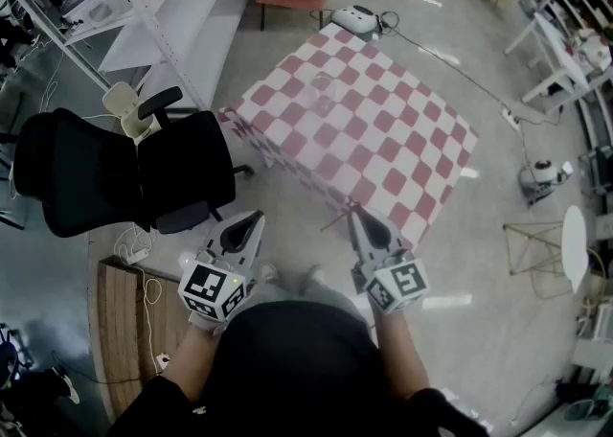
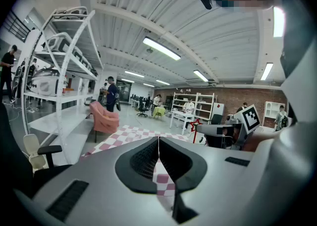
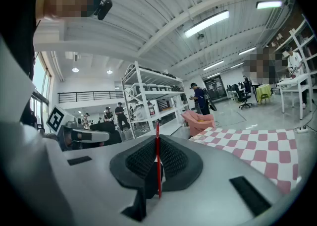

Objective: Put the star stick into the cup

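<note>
Red-and-white checked cloth covers the table (image 1: pixel 421 152), where a clear cup (image 1: pixel 321 93) stands upright toward its far side, well apart from both grippers. The right gripper (image 1: pixel 363 218) hangs at the table's near edge, jaws pinched tight on the thin red star stick (image 3: pixel 158 163), which runs up between them. Its star (image 2: pixel 196 122) shows beyond the tips in the left gripper view. That firm pinch likely serves to steer the stick down into the cup's mouth. The left gripper (image 1: pixel 255 221) hovers alongside, jaws closed on nothing, seemingly kept clear of the carry.
</note>
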A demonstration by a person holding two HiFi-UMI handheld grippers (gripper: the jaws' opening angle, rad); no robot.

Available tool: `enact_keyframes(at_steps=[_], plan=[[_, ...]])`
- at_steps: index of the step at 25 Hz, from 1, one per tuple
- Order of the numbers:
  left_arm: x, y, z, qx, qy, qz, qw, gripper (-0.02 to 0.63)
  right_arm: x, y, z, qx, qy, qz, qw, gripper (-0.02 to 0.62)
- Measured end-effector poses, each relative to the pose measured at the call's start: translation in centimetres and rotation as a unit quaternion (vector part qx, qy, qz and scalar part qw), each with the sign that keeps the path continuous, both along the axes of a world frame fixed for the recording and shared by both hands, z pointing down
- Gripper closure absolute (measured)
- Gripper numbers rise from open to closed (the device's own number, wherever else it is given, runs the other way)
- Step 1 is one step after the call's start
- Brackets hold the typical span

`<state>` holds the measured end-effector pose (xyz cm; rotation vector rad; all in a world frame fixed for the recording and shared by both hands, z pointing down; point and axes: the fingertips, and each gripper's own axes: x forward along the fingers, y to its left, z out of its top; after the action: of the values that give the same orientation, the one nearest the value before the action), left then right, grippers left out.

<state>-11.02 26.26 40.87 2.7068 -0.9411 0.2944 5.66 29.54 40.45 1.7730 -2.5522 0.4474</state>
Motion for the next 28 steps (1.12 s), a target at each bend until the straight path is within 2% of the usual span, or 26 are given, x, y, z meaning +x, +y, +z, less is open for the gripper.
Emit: enact_keyframes(at_steps=[6, 18, 21, 28], plan=[[-3.1, -0.5, 0.7, -0.009, 0.014, 0.011, 0.9998, 0.563, -4.3, -0.8, -0.1, -0.002, 0.014, -0.004, 1.000, 0.568], [-7.0, -2.6, 1.5, -0.010, 0.036, 0.054, 0.9978, 0.563, -9.2, -2.7, -0.5, -0.001, 0.042, 0.020, 0.999, 0.568], [-7.5, -3.1, 2.1, -0.012, 0.033, 0.062, 0.9975, 0.563, -9.6, -3.1, -0.4, -0.001, 0.050, 0.028, 0.998, 0.568], [-7.5, -5.4, 3.3, -0.023, 0.032, 0.051, 0.9979, 0.563, -9.0, -6.2, 0.5, 0.001, 0.034, 0.031, 0.999, 0.568]])
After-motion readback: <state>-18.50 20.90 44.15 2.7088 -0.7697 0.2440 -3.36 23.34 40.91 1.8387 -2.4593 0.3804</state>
